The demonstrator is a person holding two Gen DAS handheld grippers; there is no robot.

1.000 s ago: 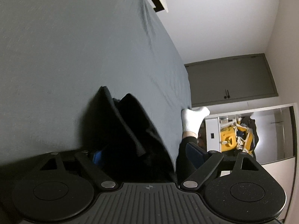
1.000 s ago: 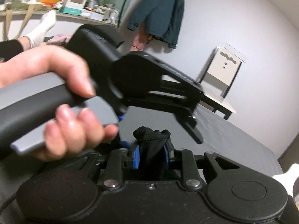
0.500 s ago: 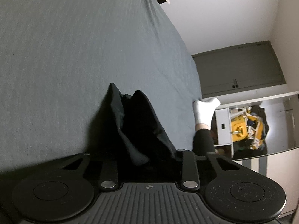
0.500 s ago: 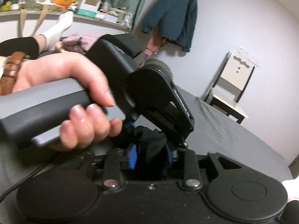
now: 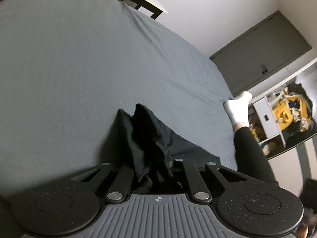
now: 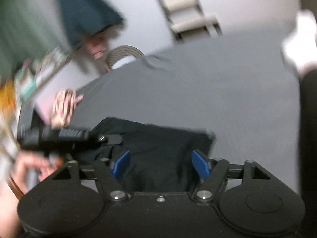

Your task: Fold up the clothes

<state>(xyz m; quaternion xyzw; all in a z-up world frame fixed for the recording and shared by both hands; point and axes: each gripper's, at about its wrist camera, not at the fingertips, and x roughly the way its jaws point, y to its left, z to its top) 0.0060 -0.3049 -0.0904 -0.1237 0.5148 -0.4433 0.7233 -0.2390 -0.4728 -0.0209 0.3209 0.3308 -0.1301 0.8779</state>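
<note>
A black garment [image 5: 144, 130] lies bunched on the grey bed sheet [image 5: 79, 69]. My left gripper [image 5: 154, 170] is shut on a raised fold of it, and the cloth stands up between the fingers. In the blurred right wrist view the same black garment [image 6: 158, 138] lies spread flat on the sheet. My right gripper [image 6: 160, 165] is open over it, its blue pads [image 6: 120, 164] wide apart with cloth between them but not pinched. A hand [image 6: 37, 166] at the left edge holds the other tool, whose black tip touches the garment's left edge.
A person's leg in a black sleeve with a white sock [image 5: 237, 107] rests at the bed's right edge. Beyond the bed stand a small table [image 5: 142, 2], a grey cabinet [image 5: 267, 49] and a shelf with a yellow bag [image 5: 287, 107]. A teal jacket [image 6: 85, 10] hangs on the wall.
My right gripper has let go of the black garment and now stands open, swinging down over the bed. The left gripper, open a second ago, has shut on the cloth and holds it.
</note>
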